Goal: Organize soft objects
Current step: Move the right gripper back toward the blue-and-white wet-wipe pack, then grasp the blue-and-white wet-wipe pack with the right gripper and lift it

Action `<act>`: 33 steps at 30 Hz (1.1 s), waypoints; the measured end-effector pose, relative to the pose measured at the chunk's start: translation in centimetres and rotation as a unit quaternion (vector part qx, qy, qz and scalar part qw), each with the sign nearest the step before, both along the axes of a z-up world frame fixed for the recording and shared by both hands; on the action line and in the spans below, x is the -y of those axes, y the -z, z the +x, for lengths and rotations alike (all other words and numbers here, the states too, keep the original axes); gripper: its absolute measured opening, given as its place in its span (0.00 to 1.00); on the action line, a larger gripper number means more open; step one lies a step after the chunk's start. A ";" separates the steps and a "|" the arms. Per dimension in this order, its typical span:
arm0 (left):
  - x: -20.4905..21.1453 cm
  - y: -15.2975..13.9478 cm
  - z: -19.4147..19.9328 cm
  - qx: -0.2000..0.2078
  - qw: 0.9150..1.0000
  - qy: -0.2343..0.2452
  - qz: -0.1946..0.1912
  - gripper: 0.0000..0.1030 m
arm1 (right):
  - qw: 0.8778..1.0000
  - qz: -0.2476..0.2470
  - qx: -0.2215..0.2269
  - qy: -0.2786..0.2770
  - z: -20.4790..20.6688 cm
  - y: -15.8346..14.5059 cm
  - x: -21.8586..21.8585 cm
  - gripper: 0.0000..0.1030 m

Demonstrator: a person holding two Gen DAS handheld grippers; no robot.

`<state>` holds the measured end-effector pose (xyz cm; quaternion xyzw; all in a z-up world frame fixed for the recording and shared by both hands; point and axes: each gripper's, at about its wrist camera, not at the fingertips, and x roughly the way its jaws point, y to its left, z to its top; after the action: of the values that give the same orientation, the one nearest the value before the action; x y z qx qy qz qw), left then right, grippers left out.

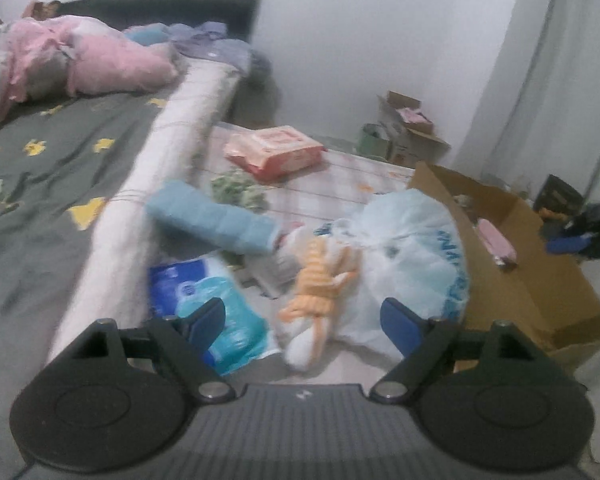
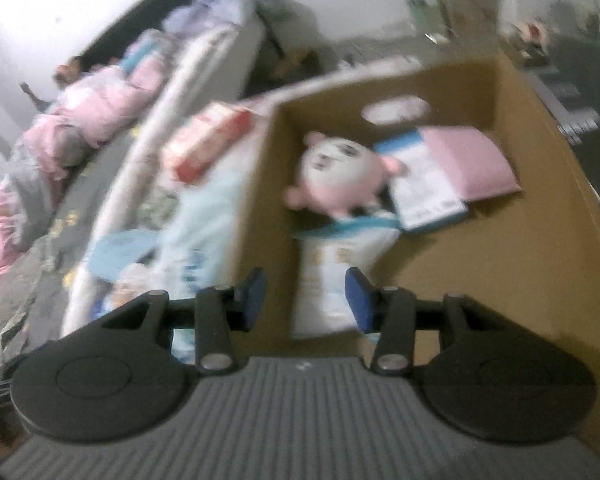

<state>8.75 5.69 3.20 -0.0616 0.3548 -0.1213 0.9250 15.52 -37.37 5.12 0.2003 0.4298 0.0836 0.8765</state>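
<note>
plush doll (image 2: 340, 184) in cardboard box (image 2: 500, 264), right tool (image 2: 306, 300) parted above

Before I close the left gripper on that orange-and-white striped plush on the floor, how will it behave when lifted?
The striped plush looks soft and limp, so its ends will probably droop. It seems light for its size. It lies against the plastic bag, which may drag along. The left gripper stands open, holding nothing.

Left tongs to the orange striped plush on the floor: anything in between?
Nothing visible. The left tongs are open with the orange striped plush directly ahead in the gap. The white plastic bag lies against its right side and the blue package sits left, neither across the approach.
</note>
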 end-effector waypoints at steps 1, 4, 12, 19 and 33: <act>-0.3 0.2 -0.4 0.002 1.000 -0.002 0.002 0.83 | 1.000 0.007 0.008 -0.011 -0.3 -0.5 -0.9 0.43; -0.7 0.9 -1.2 0.009 1.000 -0.007 0.012 0.83 | 0.998 0.035 0.022 -0.045 -0.7 -1.5 -3.9 0.43; -1.8 2.5 -2.0 0.013 0.999 -0.021 0.025 0.80 | 0.982 0.098 0.030 -0.158 0.0 -1.3 -14.9 0.43; -3.3 3.7 -0.3 -0.012 0.999 -0.039 -0.007 0.70 | 0.970 0.106 -0.018 -0.220 2.4 1.3 -23.9 0.42; -4.6 3.0 4.8 -0.019 0.998 -0.042 -0.039 0.69 | 0.973 0.094 -0.045 -0.206 9.5 3.3 -27.7 0.40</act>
<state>13.57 10.25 0.22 -0.1147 0.3641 -0.0955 0.9193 24.99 -9.70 1.85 0.1925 0.4912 0.2935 0.7972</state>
